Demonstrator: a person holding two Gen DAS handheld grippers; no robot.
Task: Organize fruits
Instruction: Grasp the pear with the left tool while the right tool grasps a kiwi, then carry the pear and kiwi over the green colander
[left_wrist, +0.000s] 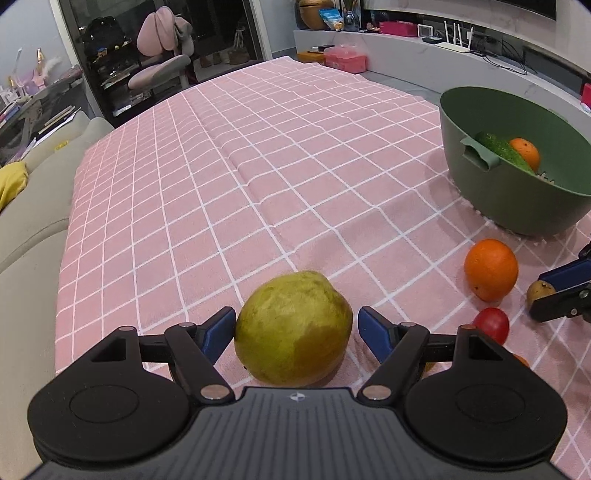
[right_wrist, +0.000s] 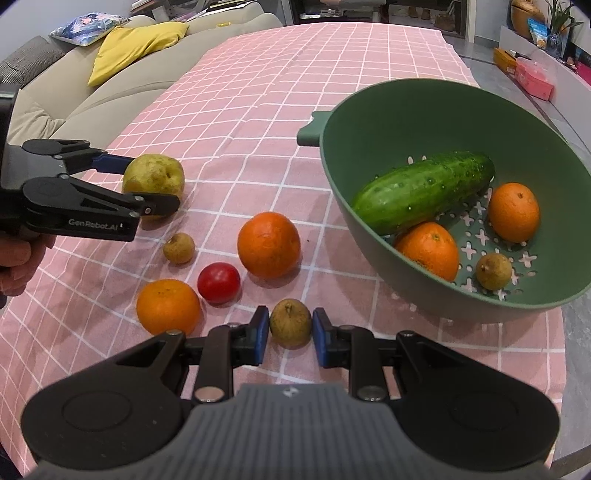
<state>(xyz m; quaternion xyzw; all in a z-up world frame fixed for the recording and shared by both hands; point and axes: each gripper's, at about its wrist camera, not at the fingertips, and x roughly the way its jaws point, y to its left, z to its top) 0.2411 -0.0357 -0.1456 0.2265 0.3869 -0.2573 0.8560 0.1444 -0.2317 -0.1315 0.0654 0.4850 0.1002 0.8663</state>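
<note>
On the pink checked tabletop (right_wrist: 258, 110), the left gripper (left_wrist: 295, 328) is straddling a large yellow-green guava-like fruit (left_wrist: 293, 328); its jaws are standing released, one pad looking very near the skin, though contact is hard to judge. Further right, a small brown round fruit (right_wrist: 179, 248), a red tomato (right_wrist: 218, 283) and two oranges (right_wrist: 268, 244) are lying loose. The right gripper (right_wrist: 290, 330) is sitting clenched on another small brown fruit (right_wrist: 290, 323). Rightmost, a green colander bowl (right_wrist: 424, 107) is holding a cucumber (right_wrist: 423, 192), oranges and one brown fruit.
</note>
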